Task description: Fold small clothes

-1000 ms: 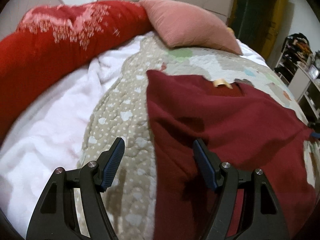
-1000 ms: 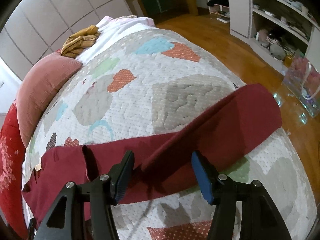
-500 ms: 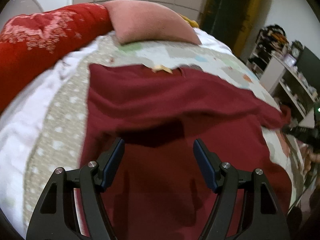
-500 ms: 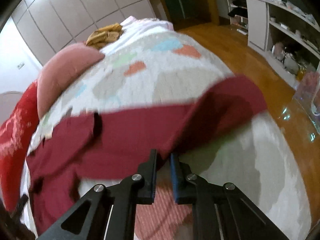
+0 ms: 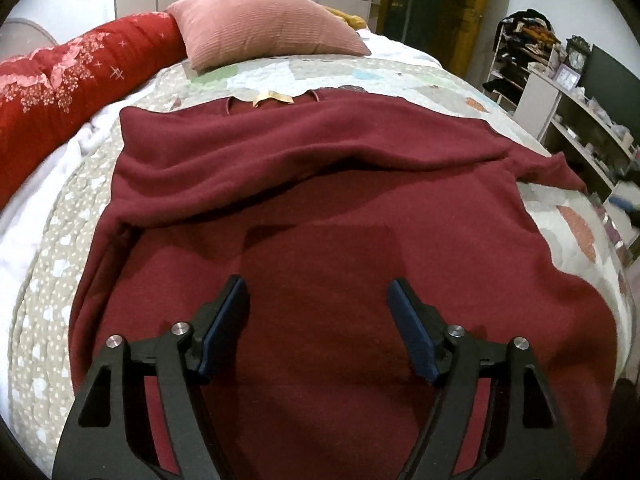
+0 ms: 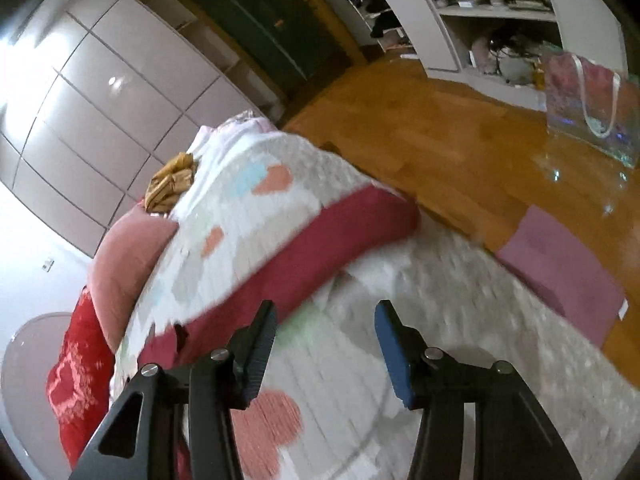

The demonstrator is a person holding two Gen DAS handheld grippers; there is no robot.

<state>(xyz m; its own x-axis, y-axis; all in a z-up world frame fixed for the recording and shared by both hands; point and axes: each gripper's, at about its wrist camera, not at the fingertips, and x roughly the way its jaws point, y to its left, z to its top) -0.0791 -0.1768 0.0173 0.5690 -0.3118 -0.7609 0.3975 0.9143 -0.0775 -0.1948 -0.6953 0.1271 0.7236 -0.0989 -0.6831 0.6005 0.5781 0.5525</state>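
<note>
Dark red knit, a sweater [image 5: 320, 208] lies spread across the patchwork quilt [image 5: 48, 280] of the bed, its neckline with a tan label at the far end toward the pink pillow [image 5: 260, 28] and one sleeve folded across the chest from left to right. The left gripper [image 5: 318, 304] hangs tilted down over the near, lower part of the sweater's body, its jaws spreading wider with nothing pinched between the blue pads [image 5: 412, 332]; only flat fabric shows below the gap, and whether the tips touch it cannot be told. In the right wrist view, which is blurred, the right gripper [image 6: 324, 332] points down over bare quilt [image 6: 460, 320] on the near side of the sweater's sleeve [image 6: 320, 248], which runs as a red band from near left to far right toward the bed's edge. Its jaws are opening and hold nothing. A red patterned bolster [image 5: 60, 92] lies along the far left edge, beside the pillow.
</note>
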